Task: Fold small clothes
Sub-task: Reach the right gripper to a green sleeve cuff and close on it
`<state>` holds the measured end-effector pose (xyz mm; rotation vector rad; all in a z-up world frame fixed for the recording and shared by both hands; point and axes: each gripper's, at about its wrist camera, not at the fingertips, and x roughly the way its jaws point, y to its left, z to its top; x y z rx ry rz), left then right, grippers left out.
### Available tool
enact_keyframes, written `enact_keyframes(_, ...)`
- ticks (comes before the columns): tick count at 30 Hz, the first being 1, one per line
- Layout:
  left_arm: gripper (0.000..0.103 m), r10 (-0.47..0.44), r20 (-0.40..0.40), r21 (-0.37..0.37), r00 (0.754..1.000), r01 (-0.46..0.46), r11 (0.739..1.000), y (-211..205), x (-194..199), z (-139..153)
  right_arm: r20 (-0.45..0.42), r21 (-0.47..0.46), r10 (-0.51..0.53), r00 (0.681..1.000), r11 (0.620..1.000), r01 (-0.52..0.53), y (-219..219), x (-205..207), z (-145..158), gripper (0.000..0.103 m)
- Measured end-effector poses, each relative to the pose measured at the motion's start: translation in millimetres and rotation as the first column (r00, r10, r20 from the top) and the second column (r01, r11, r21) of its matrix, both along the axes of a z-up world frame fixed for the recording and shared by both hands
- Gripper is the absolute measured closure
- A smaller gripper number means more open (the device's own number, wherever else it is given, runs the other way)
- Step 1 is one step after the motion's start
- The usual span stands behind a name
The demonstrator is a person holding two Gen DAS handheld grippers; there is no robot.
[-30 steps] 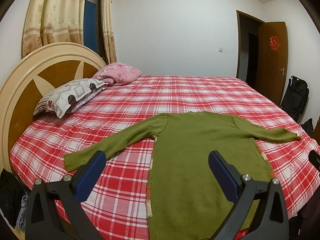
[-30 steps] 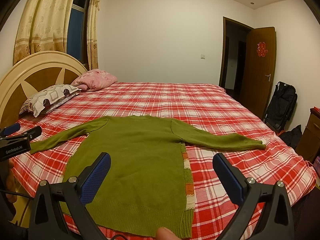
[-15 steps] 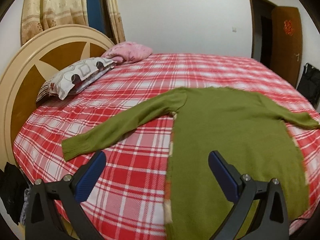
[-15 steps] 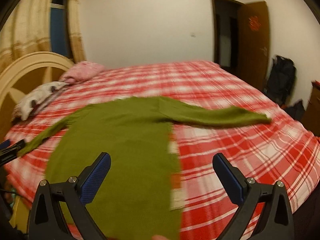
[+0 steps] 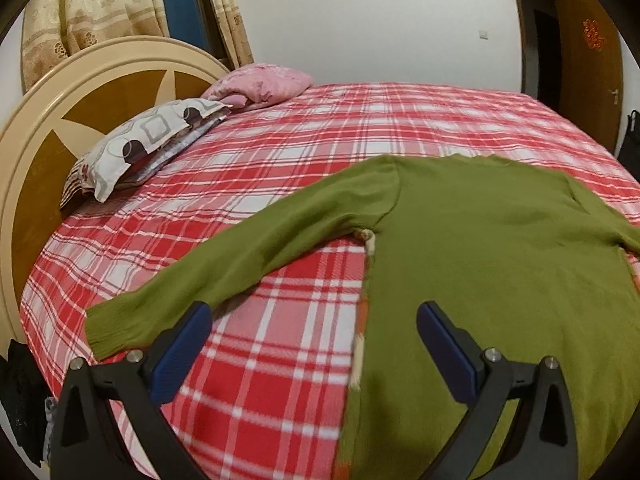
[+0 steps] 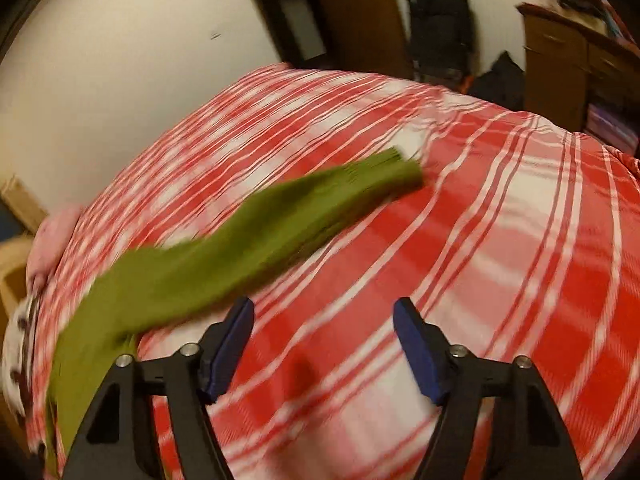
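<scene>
A green long-sleeved sweater lies flat on a red plaid bed, sleeves spread out. My left gripper is open and empty, low over the bed between the left sleeve and the sweater's body, with its left finger close to the cuff. My right gripper is open and empty, just above the bed beside the right sleeve, whose cuff lies farther ahead. The right wrist view is blurred.
A patterned pillow and a pink bundle lie by the round headboard. A wooden door stands at the right. A black bag and a wooden cabinet stand beyond the bed.
Both grippers have moved down and outward toward the sleeves: the left toward the left sleeve, the right swinging fast toward the right sleeve. The right jaws have narrowed somewhat.
</scene>
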<state>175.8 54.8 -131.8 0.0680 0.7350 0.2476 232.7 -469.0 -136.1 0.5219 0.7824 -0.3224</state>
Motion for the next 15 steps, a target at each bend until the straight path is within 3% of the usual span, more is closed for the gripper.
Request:
enact_keyframes(6,0.000,0.047,-0.006,0.010,0.999,-0.047,0.999,12.1,24.9,-11.9,0.005,0.041,-0.083,0.997,0.996,0.083,-37.5,39.6,-6.7,0.048)
enact_keyframes(15,0.000,0.080,-0.036,0.036,0.996,-0.079,0.996,21.0,37.9,-29.0,-0.030,0.088,-0.164,0.986,0.982,0.166,-70.5,78.1,-30.2,0.049)
